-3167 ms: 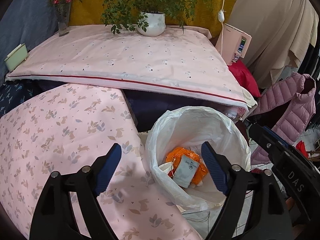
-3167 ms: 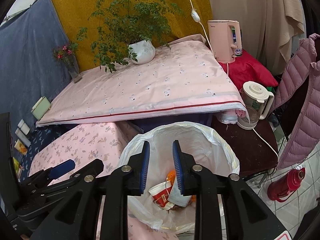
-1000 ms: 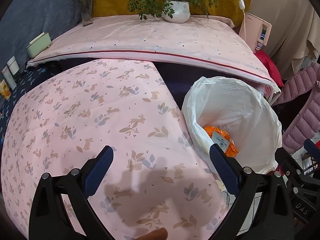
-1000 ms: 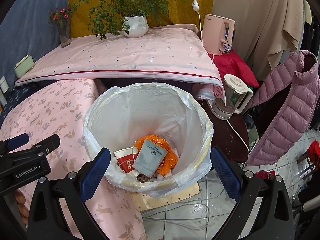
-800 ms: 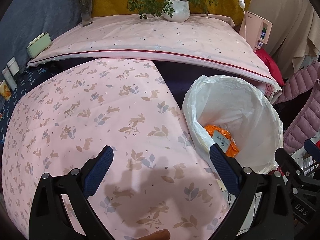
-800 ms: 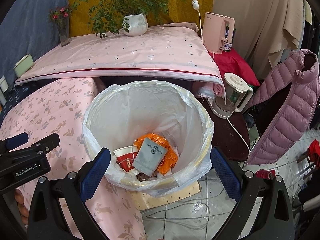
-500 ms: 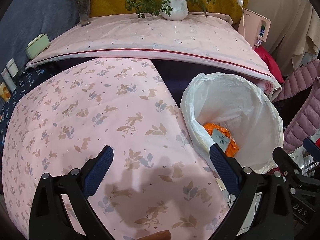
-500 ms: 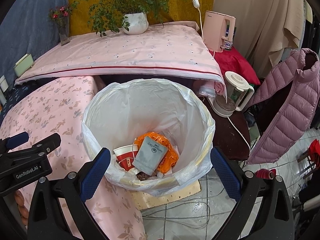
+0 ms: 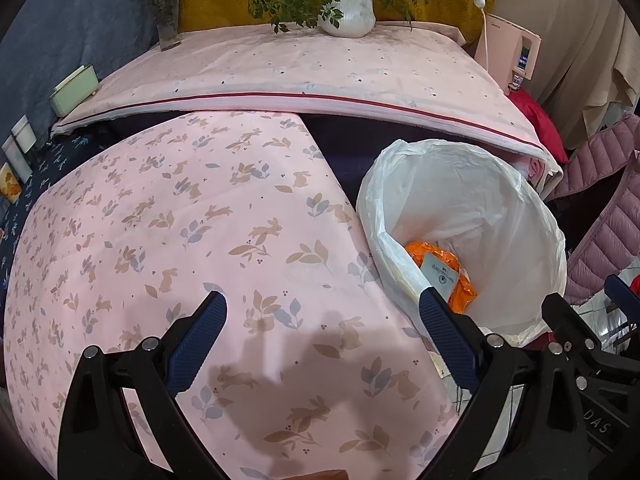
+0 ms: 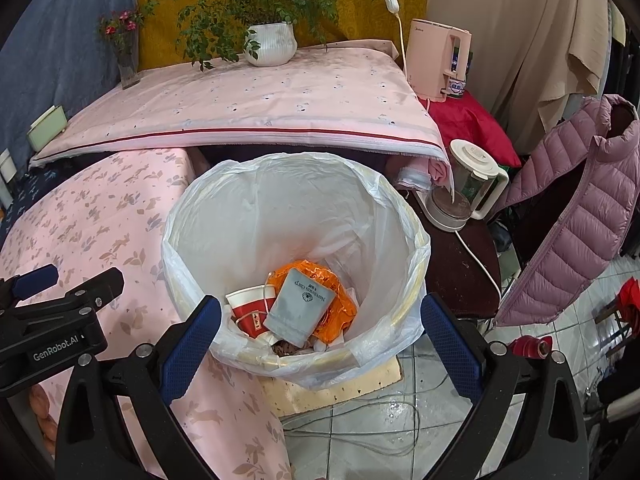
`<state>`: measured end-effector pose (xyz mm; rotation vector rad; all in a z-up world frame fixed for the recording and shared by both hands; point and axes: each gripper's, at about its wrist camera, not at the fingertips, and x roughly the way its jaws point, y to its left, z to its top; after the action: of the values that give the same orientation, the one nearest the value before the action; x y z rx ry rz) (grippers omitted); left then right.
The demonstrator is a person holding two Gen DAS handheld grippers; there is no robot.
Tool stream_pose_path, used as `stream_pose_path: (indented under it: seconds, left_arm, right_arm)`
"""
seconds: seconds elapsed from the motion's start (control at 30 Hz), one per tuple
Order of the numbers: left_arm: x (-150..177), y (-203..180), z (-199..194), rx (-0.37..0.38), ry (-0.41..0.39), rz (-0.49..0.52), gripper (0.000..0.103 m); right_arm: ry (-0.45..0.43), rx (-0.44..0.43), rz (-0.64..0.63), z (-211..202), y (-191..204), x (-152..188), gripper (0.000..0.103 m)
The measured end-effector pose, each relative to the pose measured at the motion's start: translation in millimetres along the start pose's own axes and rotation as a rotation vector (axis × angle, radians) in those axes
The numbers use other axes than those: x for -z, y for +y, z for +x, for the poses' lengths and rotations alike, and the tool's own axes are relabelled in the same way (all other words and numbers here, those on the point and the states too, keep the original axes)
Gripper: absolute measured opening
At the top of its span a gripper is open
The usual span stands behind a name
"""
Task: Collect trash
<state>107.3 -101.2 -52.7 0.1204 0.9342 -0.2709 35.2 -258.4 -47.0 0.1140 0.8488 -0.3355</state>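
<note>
A round bin lined with a white plastic bag stands on the floor beside a low table with a pink rabbit-print cloth. In the bin lie an orange wrapper, a grey pouch and a red-and-white paper cup. My right gripper hangs open above the bin's near rim, nothing between its fingers. Over the cloth, left of the bin, my left gripper is open and holds nothing.
A higher table with a pink cover carries a potted plant, a flower vase and a green box. A pink kettle, a glass jug, a hanging puffer jacket and cables on the tiled floor lie right.
Compared with 3.2 s ago, my right gripper has opened wide and drawn back above the bin; the left has swung left over the rabbit-print cloth. In the last second almost nothing moves.
</note>
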Motion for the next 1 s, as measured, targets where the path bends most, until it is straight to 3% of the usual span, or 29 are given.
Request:
stream_pose_path:
  seconds: [1.0]
  left_arm:
    - [2.7, -6.8, -2.4, 0.008, -0.009, 0.015, 0.092]
  right_arm:
    - [0.008, 0.0, -0.005, 1.2, -0.2, 5.5, 0.096]
